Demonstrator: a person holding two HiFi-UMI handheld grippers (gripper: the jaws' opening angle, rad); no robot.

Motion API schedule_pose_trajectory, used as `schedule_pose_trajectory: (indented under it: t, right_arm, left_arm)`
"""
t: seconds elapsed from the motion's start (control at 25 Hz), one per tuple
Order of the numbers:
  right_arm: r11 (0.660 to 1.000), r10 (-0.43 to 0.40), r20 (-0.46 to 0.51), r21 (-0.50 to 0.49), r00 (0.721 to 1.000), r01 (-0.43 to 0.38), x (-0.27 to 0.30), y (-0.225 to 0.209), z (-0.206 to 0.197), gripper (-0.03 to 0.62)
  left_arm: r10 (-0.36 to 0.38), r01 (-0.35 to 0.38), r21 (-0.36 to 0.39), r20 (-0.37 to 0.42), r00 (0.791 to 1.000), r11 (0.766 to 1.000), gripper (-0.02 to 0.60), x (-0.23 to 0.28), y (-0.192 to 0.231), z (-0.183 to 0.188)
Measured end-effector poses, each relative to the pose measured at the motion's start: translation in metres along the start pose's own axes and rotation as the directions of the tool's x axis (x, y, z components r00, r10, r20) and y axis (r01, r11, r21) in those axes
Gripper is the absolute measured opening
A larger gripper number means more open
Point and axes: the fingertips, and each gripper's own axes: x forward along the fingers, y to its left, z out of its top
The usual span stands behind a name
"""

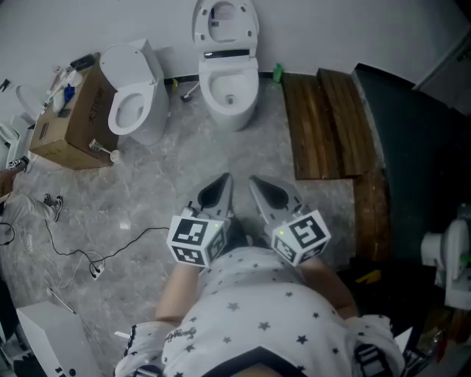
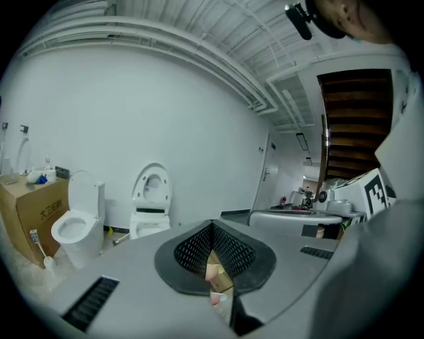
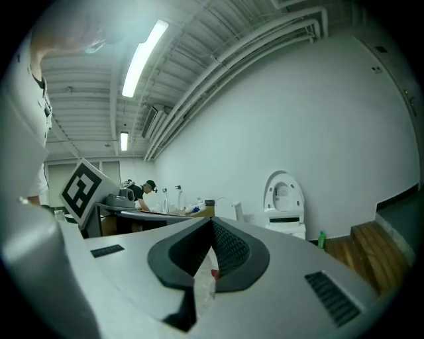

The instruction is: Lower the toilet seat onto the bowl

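A white toilet [image 1: 229, 88] stands against the far wall, its seat and lid [image 1: 225, 22] raised upright against the wall. The same toilet appears in the left gripper view [image 2: 151, 198] and in the right gripper view [image 3: 283, 208], well ahead of both grippers. My left gripper [image 1: 224, 181] and right gripper [image 1: 255, 182] are held side by side close to my body, pointing toward the toilet and far short of it. Both are shut with nothing between the jaws. In the gripper views the left gripper [image 2: 212, 228] and the right gripper [image 3: 212, 225] show their dark ribbed pads closed together.
A second white toilet [image 1: 136, 103] stands to the left, beside a cardboard box [image 1: 70, 118] and a toilet brush [image 1: 103, 151]. Cables [image 1: 73, 254] trail over the marble floor at the left. Wooden planks [image 1: 327, 125] and a green bottle [image 1: 277, 72] lie to the right.
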Motion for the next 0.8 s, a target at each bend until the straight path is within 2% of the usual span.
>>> schedule_pose_trajectory:
  t: [0.12, 0.44, 0.8]
  right_arm:
    - [1.000, -0.021, 0.002, -0.023, 1.000, 0.021, -0.001, -0.003, 0.001, 0.005]
    - [1.000, -0.019, -0.013, 0.024, 1.000, 0.019, 0.013, -0.025, -0.004, 0.005]
    - [1.000, 0.015, -0.022, 0.025, 1.000, -0.014, 0.059, -0.066, 0.009, 0.005]
  left_arm:
    - [-0.004, 0.004, 0.030, 0.003, 1.000, 1.000, -0.003, 0.006, -0.003, 0.000]
    - [0.032, -0.033, 0.046, 0.018, 0.999, 0.998, -0.003, 0.033, 0.012, 0.005]
    - [0.030, -0.030, 0.009, 0.008, 1.000, 1.000, -0.003, 0.084, 0.054, 0.021]
